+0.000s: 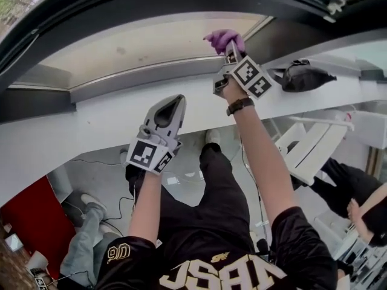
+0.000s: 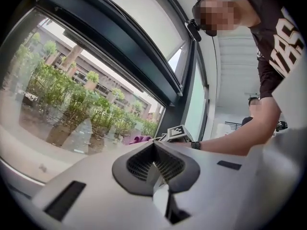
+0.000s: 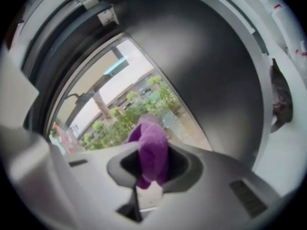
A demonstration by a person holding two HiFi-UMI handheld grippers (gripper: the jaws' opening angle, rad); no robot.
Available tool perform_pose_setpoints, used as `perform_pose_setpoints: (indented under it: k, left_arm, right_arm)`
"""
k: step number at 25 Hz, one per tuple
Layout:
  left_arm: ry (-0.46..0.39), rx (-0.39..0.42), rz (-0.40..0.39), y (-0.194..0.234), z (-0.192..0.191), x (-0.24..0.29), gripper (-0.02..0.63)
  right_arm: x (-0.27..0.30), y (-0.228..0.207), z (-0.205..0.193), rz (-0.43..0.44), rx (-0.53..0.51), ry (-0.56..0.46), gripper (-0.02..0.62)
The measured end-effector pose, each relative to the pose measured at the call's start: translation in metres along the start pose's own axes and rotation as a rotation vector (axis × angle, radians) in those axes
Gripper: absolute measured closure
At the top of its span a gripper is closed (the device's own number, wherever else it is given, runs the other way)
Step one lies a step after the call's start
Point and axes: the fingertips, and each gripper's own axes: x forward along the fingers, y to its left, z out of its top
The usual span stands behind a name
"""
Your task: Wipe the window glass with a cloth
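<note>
Window glass [image 1: 151,44] fills the upper part of the head view, set in a dark frame [image 1: 121,2] and bounded below by a broad white sill [image 1: 66,135]. Through the pane, the left gripper view shows green shrubs [image 2: 72,104] outside. A black bag [image 1: 305,76] lies on the sill to the right, well apart from both of my tools. My left gripper [image 1: 178,101] is raised over the sill, below the pane and apart from it. In the left gripper view its dark ribbed fingers [image 2: 139,164] are pressed together with nothing between them. My right gripper [image 1: 231,52] reaches higher and further right, up at the lower right corner of the pane where it meets the frame. A dark wristband [image 1: 240,106] shows on the arm behind it. In the right gripper view its fingers [image 3: 184,166] pinch a purple cloth [image 3: 152,150], which bulges out beyond their tips toward the window glass [image 3: 124,104]. In the head view the cloth [image 1: 225,40] sits at the bottom edge of the pane, just beside the frame. Whether it actually touches the pane I cannot tell. From the left gripper view the same cloth [image 2: 139,139] appears low against the window glass [image 2: 57,128], with the right gripper's marker cube [image 2: 177,132] just beside it.
</note>
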Motion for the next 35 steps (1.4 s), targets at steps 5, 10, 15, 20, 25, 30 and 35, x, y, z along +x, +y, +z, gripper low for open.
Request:
perform_pose_setpoints:
  k: [5, 10, 15, 20, 25, 30, 35]
  left_arm:
    - [-0.019, 0.009, 0.038, 0.013, 0.017, -0.021, 0.589]
    - [-0.054, 0.084, 0.169, 0.075, 0.071, -0.105, 0.589]
    - [-0.005, 0.101, 0.299, 0.153, 0.086, -0.22, 0.589]
    - [-0.003, 0.044, 0.392, 0.214, 0.108, -0.315, 0.589]
    - [-0.007, 0.066, 0.469, 0.246, 0.133, -0.367, 0.589]
    - [0.01, 0.037, 0.456, 0.243, 0.118, -0.349, 0.589]
    - [-0.011, 0.012, 0.386, 0.214, 0.093, -0.248, 0.589]
  right_arm:
    - [-0.012, 0.006, -0.016, -0.05, 0.008, 0.008, 0.512]
    - [-0.004, 0.142, -0.13, 0.335, -0.307, 0.277, 0.512]
    - [0.001, 0.306, -0.273, 0.594, -0.337, 0.394, 0.512]
    - [0.005, 0.464, -0.414, 0.789, -0.39, 0.511, 0.512]
    - [0.039, 0.537, -0.475, 0.782, -0.302, 0.525, 0.512]
    - [0.061, 0.47, -0.412, 0.664, -0.239, 0.446, 0.512]
    - [0.059, 0.337, -0.308, 0.554, -0.231, 0.406, 0.512]
